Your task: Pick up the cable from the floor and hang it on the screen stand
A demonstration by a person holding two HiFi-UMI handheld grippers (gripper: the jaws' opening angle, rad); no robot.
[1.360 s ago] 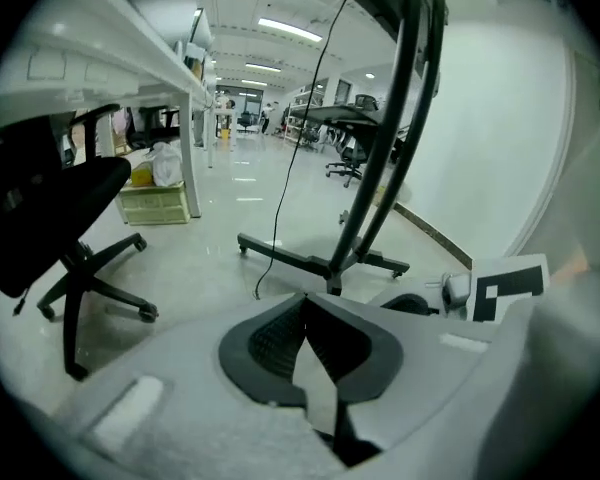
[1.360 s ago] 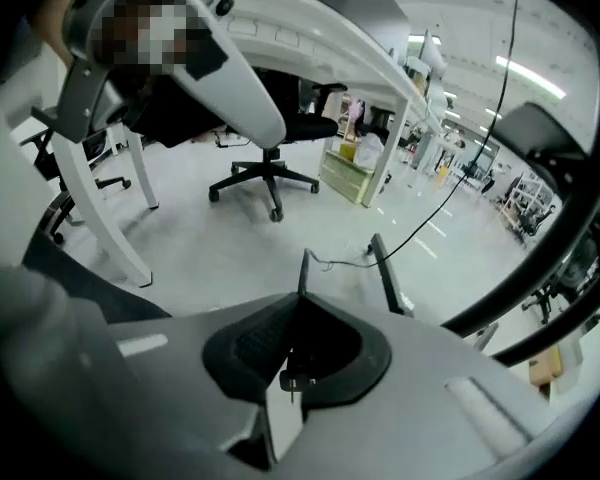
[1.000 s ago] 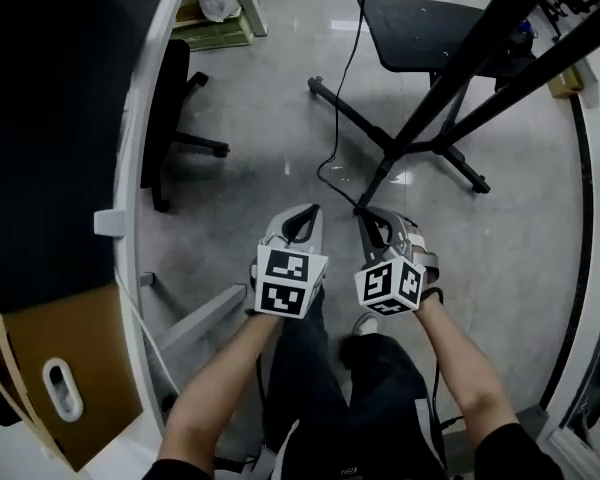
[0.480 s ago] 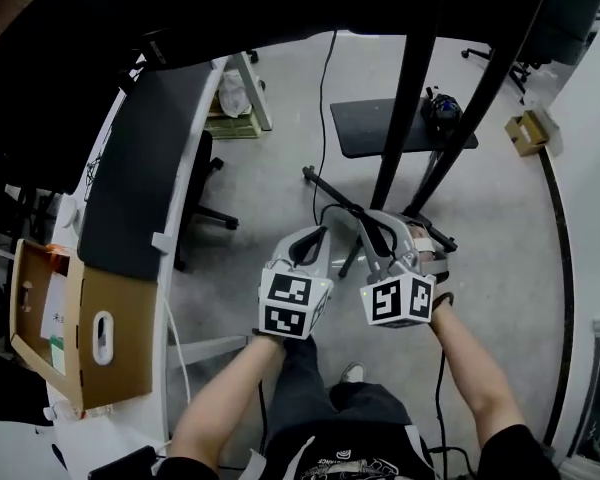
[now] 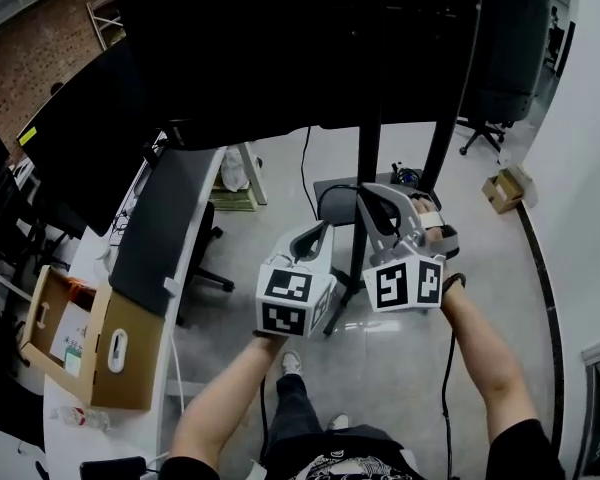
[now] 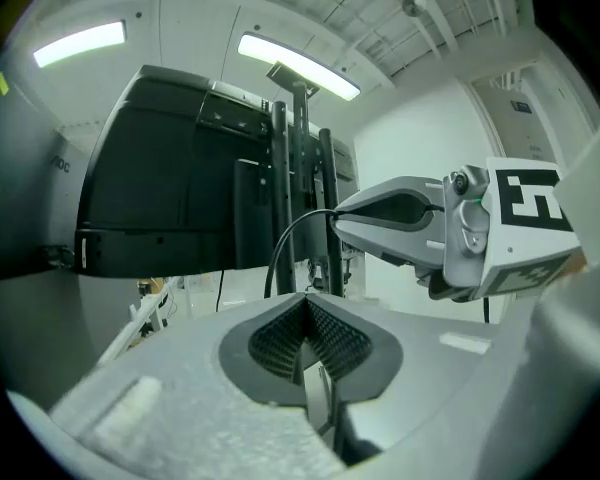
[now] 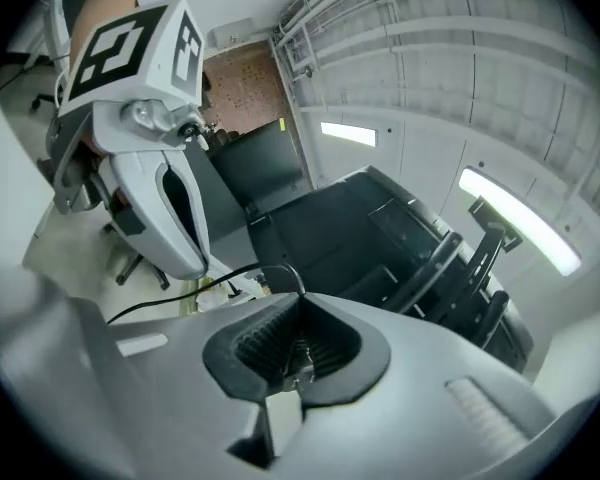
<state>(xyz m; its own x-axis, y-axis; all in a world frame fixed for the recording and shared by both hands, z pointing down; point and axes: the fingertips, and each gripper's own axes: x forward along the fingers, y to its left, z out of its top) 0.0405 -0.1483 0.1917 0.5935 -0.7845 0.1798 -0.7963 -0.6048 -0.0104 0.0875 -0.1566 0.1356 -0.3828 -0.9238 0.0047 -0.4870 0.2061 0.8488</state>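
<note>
A thin black cable (image 5: 321,200) loops out leftward from the tip of my right gripper (image 5: 363,193), which is shut on it. In the right gripper view the cable (image 7: 180,290) leaves the shut jaws (image 7: 298,298) and runs left past the left gripper (image 7: 175,208). My left gripper (image 5: 320,230) is held beside it, a little lower, jaws shut with nothing seen between them (image 6: 305,298); the cable (image 6: 285,238) arcs behind its tip. The screen stand's black poles (image 5: 365,168) rise just beyond both grippers, under the large black screen (image 5: 310,48).
A dark desk (image 5: 165,228) with an open cardboard box (image 5: 100,348) runs along the left, an office chair (image 5: 205,258) beside it. The stand's base plate (image 5: 335,193) lies on the grey floor. A small carton (image 5: 502,190) sits at the right wall.
Both grippers have risen from near the floor to the height of the stand's poles, the right one carrying the cable up. The view has tilted up to the screen.
</note>
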